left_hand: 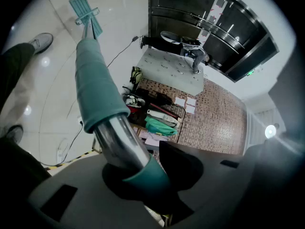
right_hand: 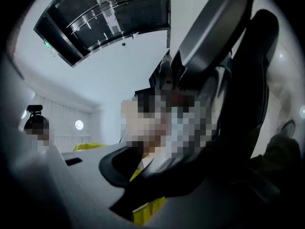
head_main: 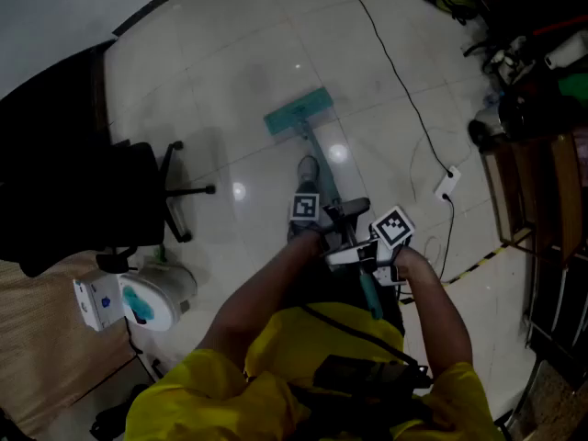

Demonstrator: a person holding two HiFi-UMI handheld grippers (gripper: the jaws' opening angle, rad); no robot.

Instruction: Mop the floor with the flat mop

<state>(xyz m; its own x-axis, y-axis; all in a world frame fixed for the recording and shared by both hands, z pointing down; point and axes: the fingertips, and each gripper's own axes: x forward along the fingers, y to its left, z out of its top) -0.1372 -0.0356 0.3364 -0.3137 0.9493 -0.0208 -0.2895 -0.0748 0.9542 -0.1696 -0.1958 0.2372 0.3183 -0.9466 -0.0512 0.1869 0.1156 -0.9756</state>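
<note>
The flat mop's teal head [head_main: 299, 110] lies on the pale tiled floor [head_main: 230, 53], ahead of the person in a yellow shirt. Its handle [head_main: 323, 168] slopes back to both grippers. My left gripper [head_main: 317, 232] is shut on the handle, lower down. In the left gripper view the jaws [left_hand: 138, 175] clamp the metal tube between its teal sleeves [left_hand: 97, 85], and the mop head [left_hand: 85, 11] shows far off. My right gripper [head_main: 372, 260] holds the handle's upper end. In the right gripper view the dark handle end [right_hand: 224, 56] crosses the jaws [right_hand: 143, 175].
A black office chair [head_main: 138, 200] and a white bin [head_main: 152, 301] stand at the left. A cable [head_main: 395, 72] runs to a power strip [head_main: 446, 184] on the right. Wooden furniture [head_main: 542, 182] and clutter line the right side. The person's shoe [head_main: 308, 168] is beside the handle.
</note>
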